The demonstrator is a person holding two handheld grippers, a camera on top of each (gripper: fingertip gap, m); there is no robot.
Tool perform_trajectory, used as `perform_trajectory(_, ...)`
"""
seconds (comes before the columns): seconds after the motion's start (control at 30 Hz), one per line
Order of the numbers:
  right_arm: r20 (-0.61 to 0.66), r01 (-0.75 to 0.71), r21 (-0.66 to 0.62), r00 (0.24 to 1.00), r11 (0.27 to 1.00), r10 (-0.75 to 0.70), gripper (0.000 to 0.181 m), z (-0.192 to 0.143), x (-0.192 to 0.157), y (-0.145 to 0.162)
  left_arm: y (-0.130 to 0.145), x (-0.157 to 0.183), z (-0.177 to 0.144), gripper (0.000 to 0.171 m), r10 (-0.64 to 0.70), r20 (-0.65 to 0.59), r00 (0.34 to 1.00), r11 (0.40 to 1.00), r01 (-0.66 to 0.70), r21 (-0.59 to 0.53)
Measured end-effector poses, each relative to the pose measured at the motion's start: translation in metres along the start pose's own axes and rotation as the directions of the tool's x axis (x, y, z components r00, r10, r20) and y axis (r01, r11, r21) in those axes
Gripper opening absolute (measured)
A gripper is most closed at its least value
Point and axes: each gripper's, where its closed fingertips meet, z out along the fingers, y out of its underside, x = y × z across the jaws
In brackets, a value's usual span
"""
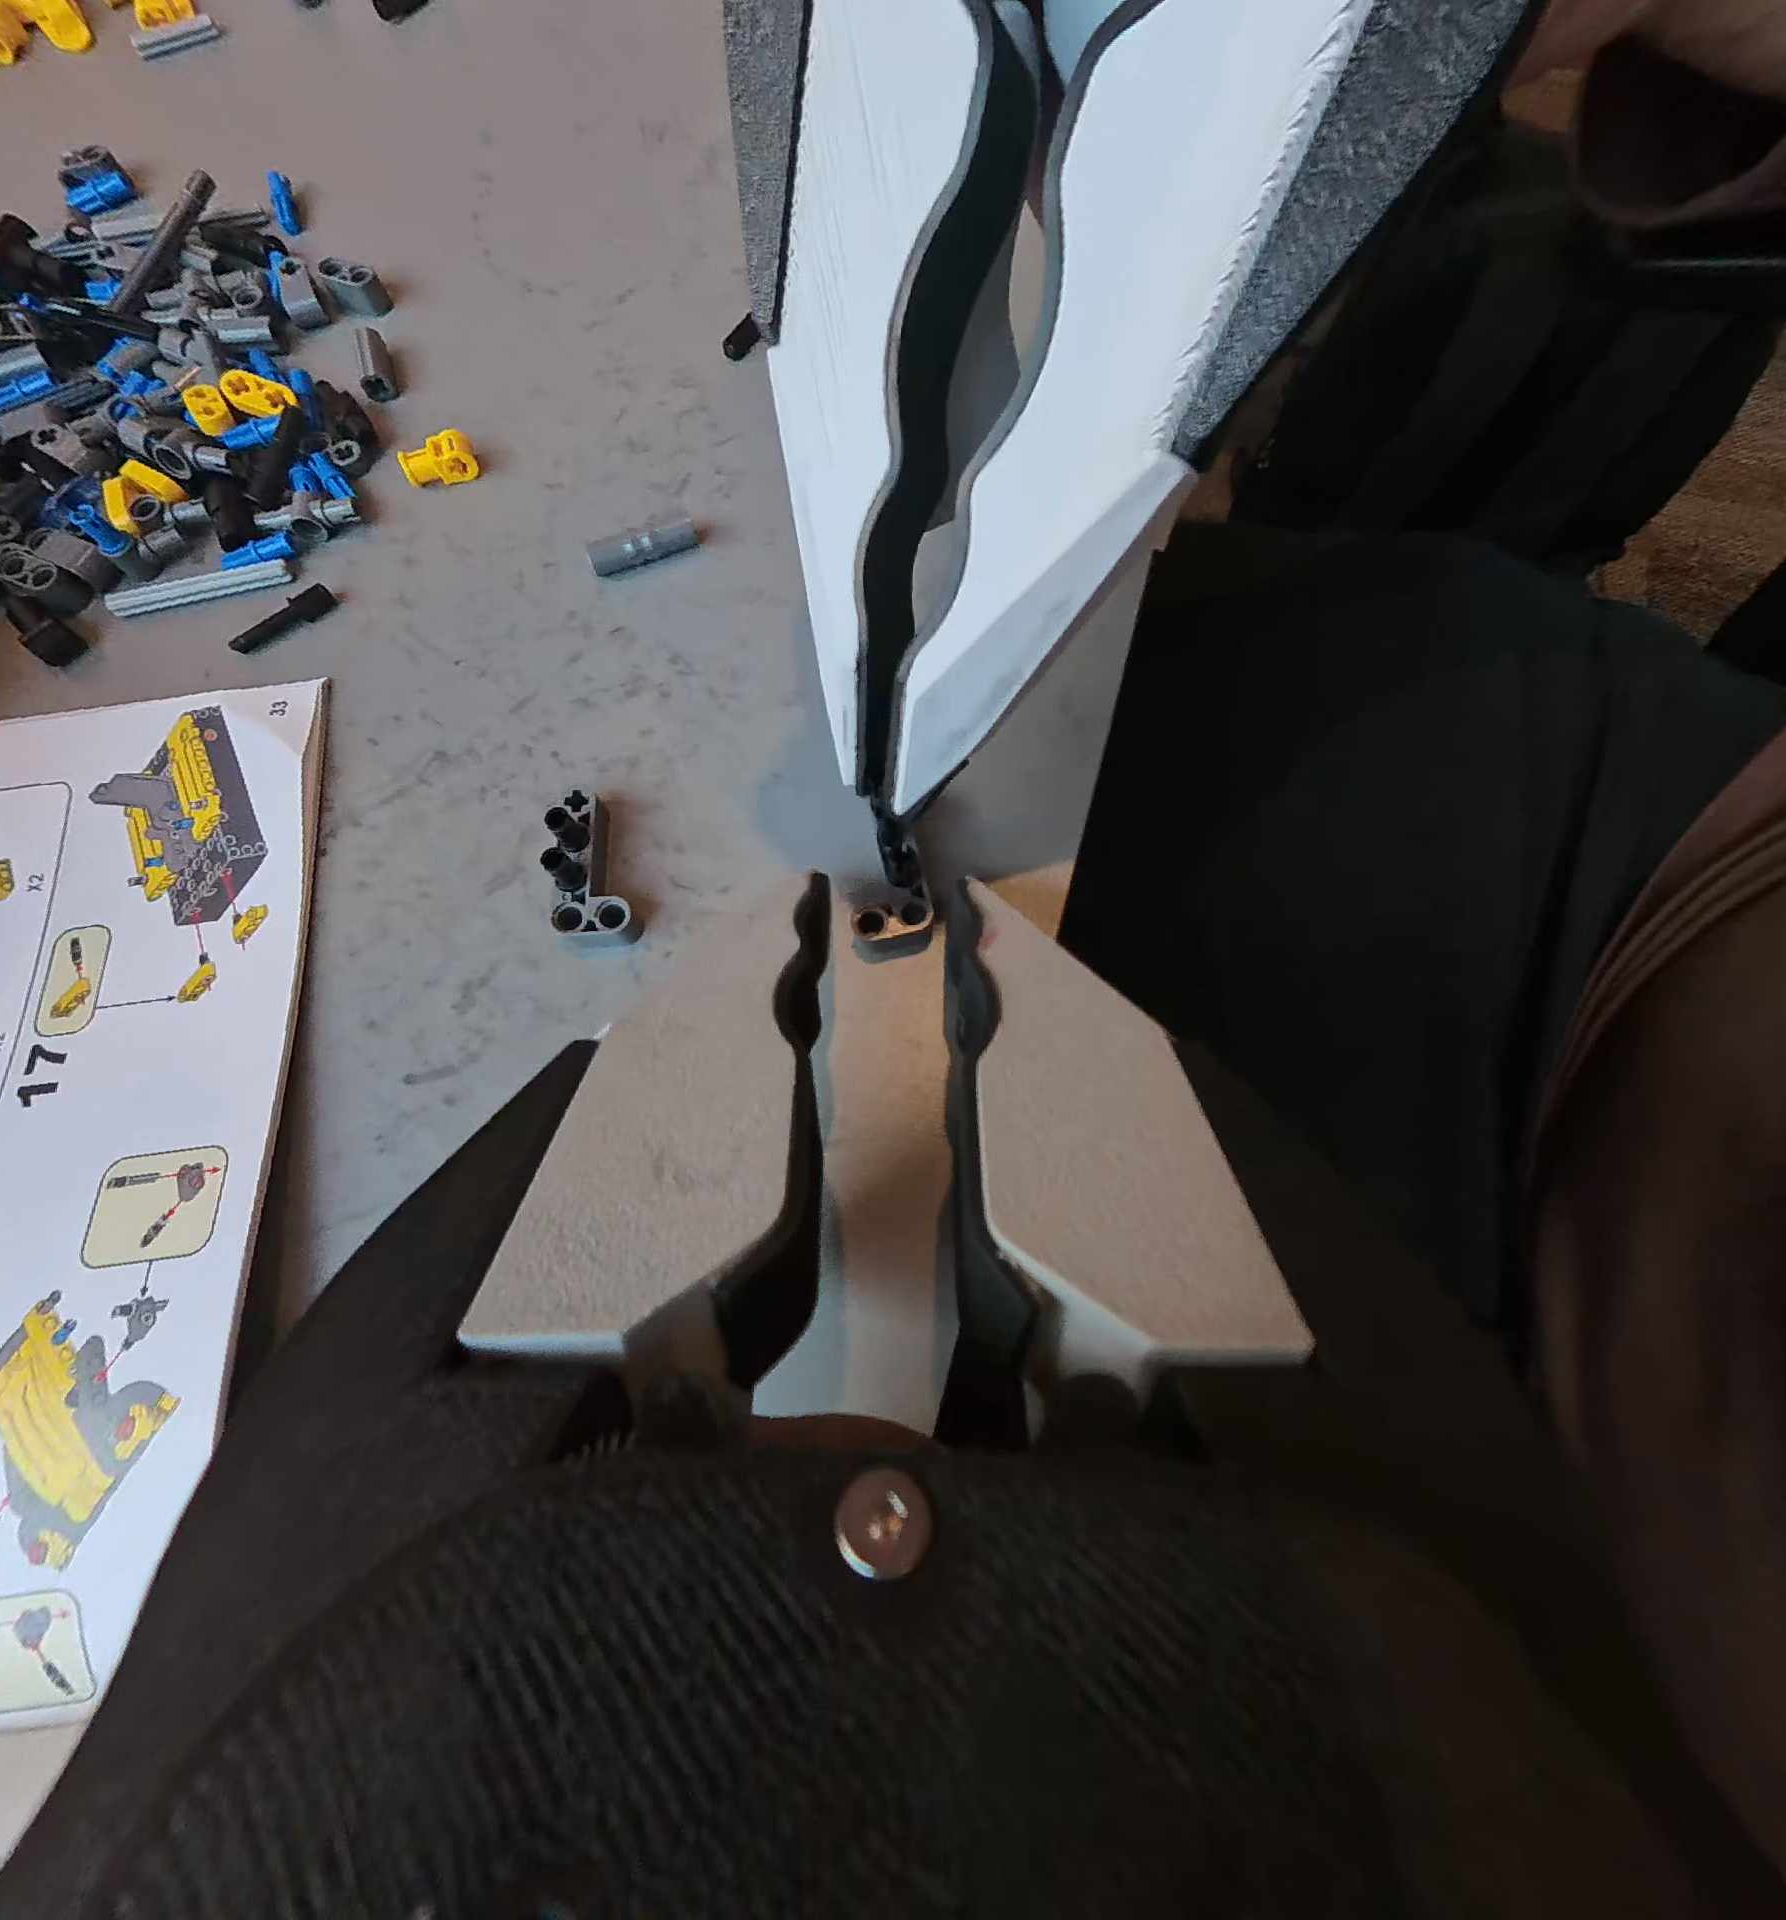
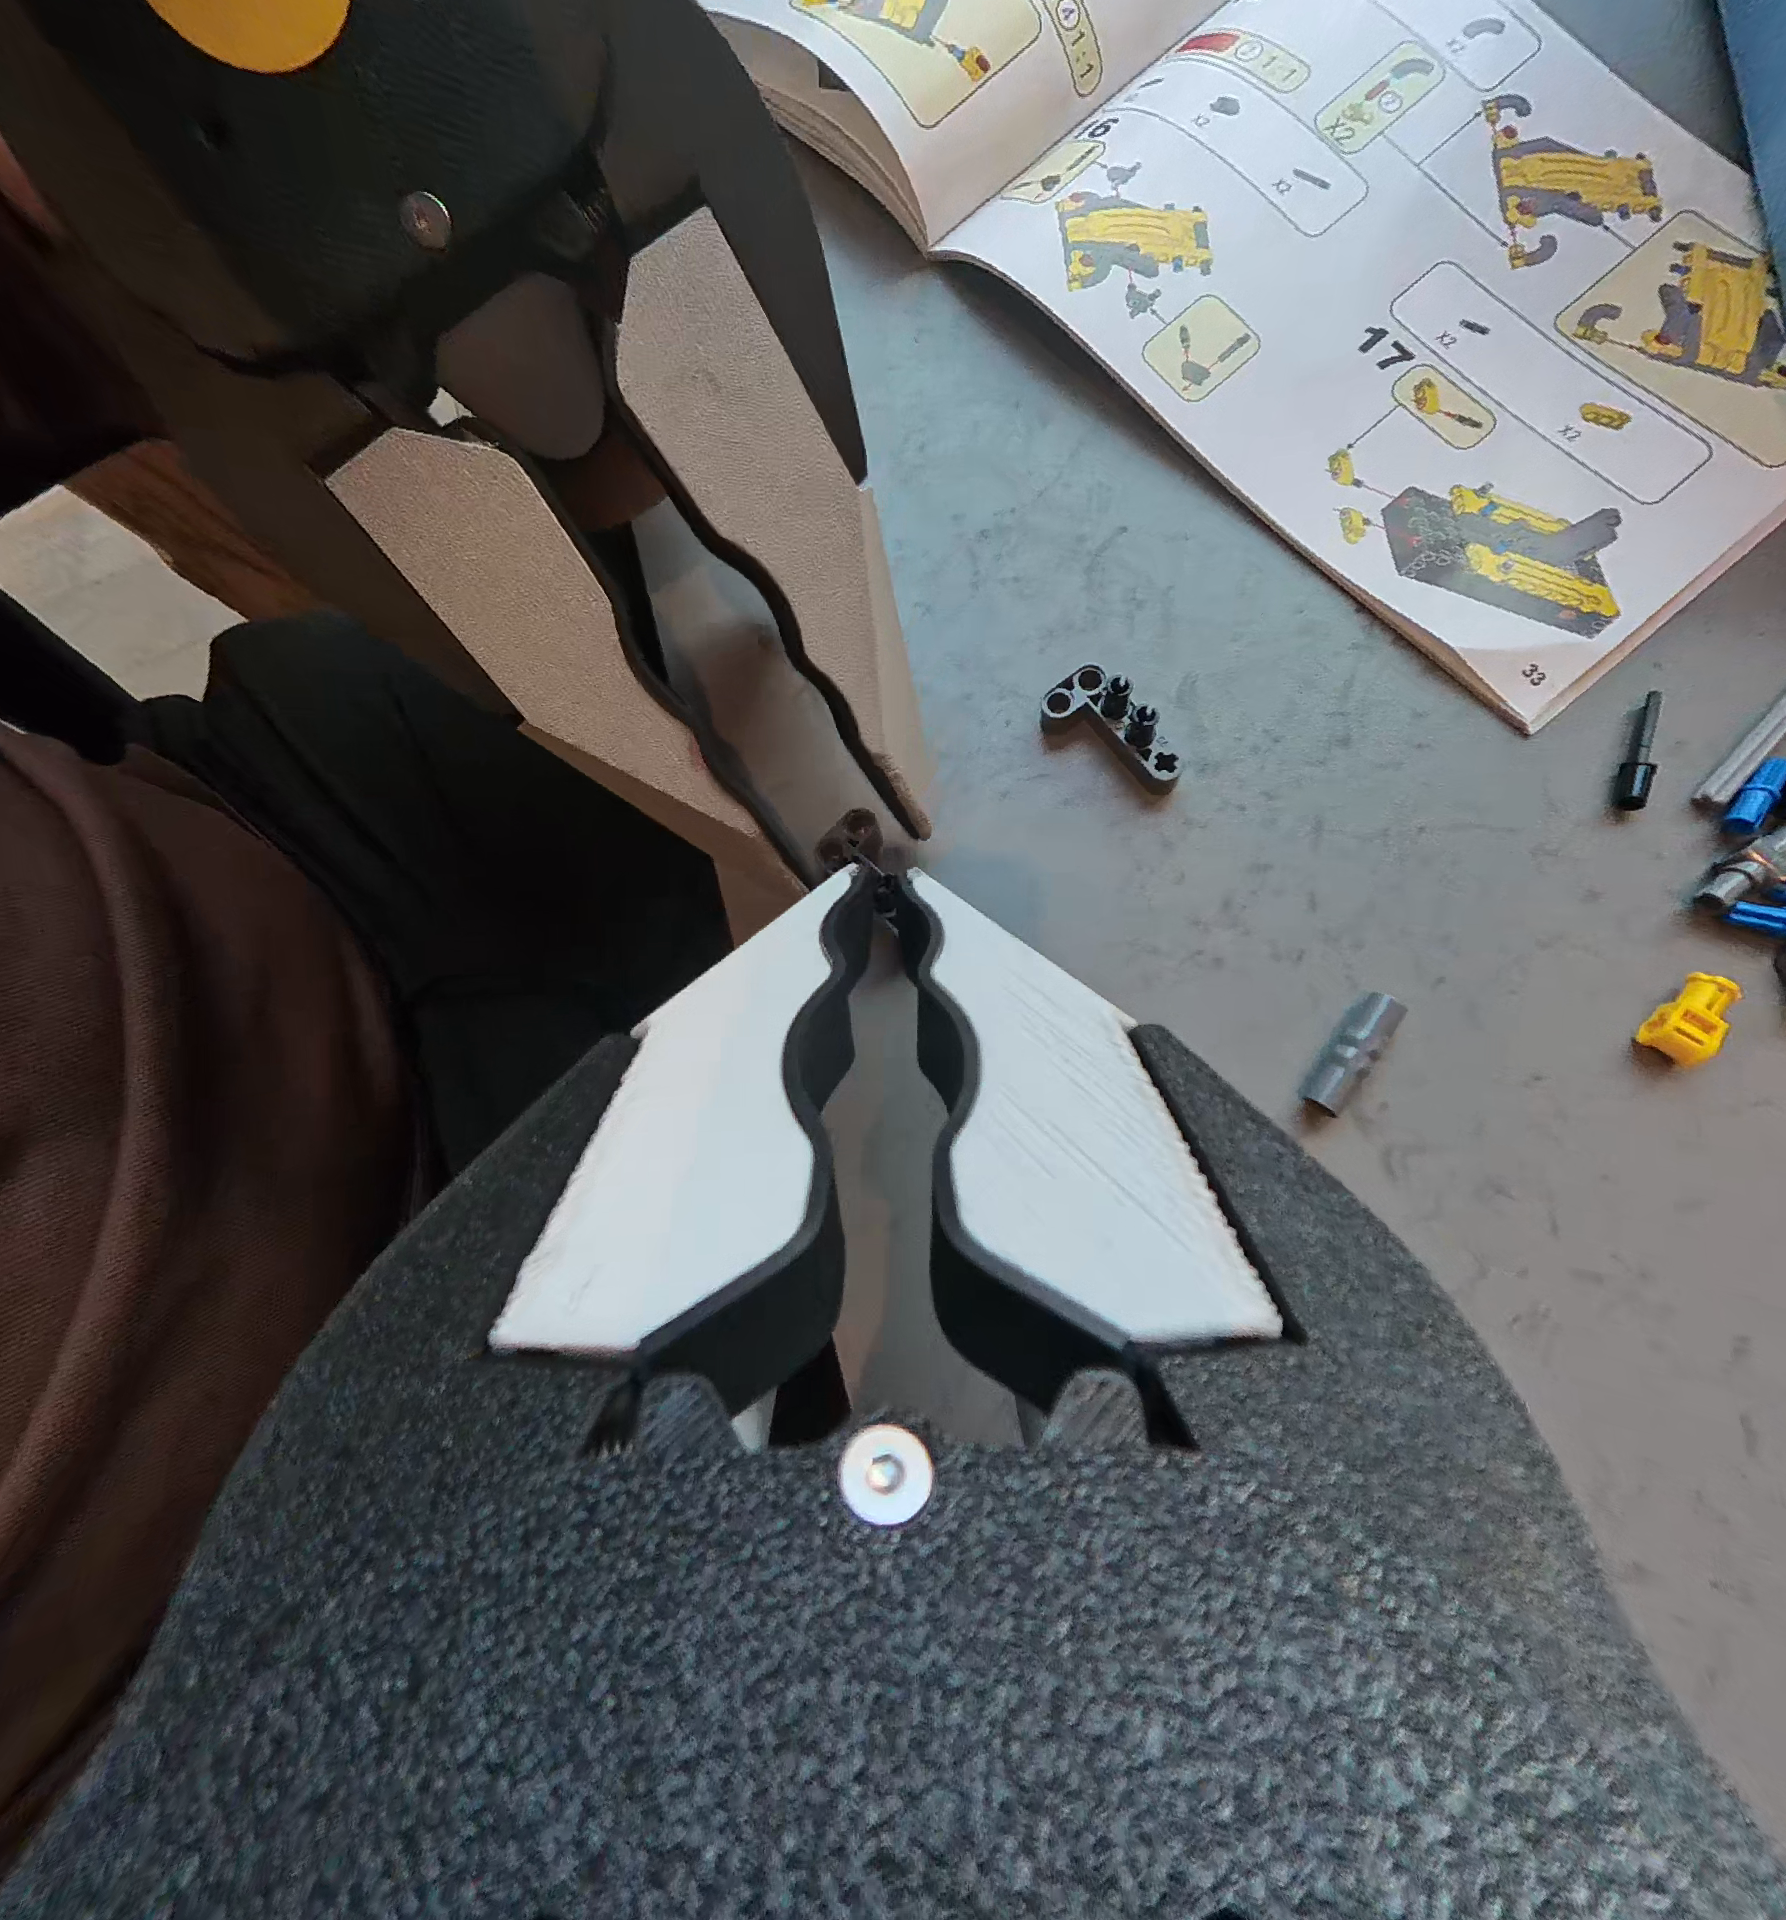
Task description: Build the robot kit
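Observation:
My left gripper [image 1: 891, 891] is shut on a small grey beam with holes [image 1: 894, 922], held just above the grey table [image 1: 515, 727] near its edge. My right gripper [image 2: 881, 875], with white fingers, is shut on a small black pin [image 2: 885, 896]. It comes from the opposite side, and the pin's tip meets the beam [image 2: 856, 831]. In the left wrist view the right gripper [image 1: 884, 805] points down at the beam with the pin [image 1: 897, 854] between its tips. In the right wrist view the left gripper [image 2: 863, 840] reaches in from the upper left.
A grey L-shaped beam with two black pins [image 1: 588, 878] [image 2: 1112, 727] lies close by. An open instruction booklet [image 1: 141, 1039] [image 2: 1388, 312], a pile of blue, grey, black and yellow pieces [image 1: 120, 416], a grey connector [image 2: 1351, 1049] and a yellow piece [image 2: 1689, 1018] lie around. A person's dark clothing [image 1: 1388, 935] is at the table edge. Only a small space, under 4 cm, lies between the two pairs of fingers.

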Motion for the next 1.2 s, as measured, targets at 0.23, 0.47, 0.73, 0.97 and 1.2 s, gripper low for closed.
perform_trajectory(0.23, -0.009, 0.017, -0.019, 1.000, 1.000, -0.017, 0.003, 0.0016, -0.0002, 0.0015, 0.0014, 0.0021, 0.0028, 0.011, 0.013, 0.008, 1.000, 1.000, -0.013, -0.001)
perform_trajectory(0.47, -0.057, 0.109, -0.089, 0.992, 0.990, -0.115, 0.003, 0.0011, 0.0004, 0.0045, 0.0006, 0.0035, 0.0037, 0.008, 0.002, 0.002, 1.000, 1.000, -0.002, 0.007)
perform_trajectory(0.73, -0.031, 0.088, -0.087, 0.995, 0.992, -0.091, 0.003, 0.0049, -0.0003, -0.0014, 0.0007, 0.0031, 0.0040, 0.008, -0.012, -0.004, 1.000, 1.000, 0.012, 0.009)
perform_trajectory(0.97, 0.060, 0.059, -0.069, 0.997, 0.996, -0.055, 0.003, 0.0087, -0.0012, -0.0031, 0.0007, 0.0032, 0.0042, 0.008, -0.020, -0.009, 1.000, 1.000, 0.020, 0.010)
perform_trajectory(1.2, 0.040, 0.149, -0.018, 0.988, 0.989, -0.148, 0.003, 0.0070, -0.0014, -0.0017, 0.0003, 0.0034, 0.0046, 0.008, -0.022, -0.012, 1.000, 1.000, 0.022, 0.012)
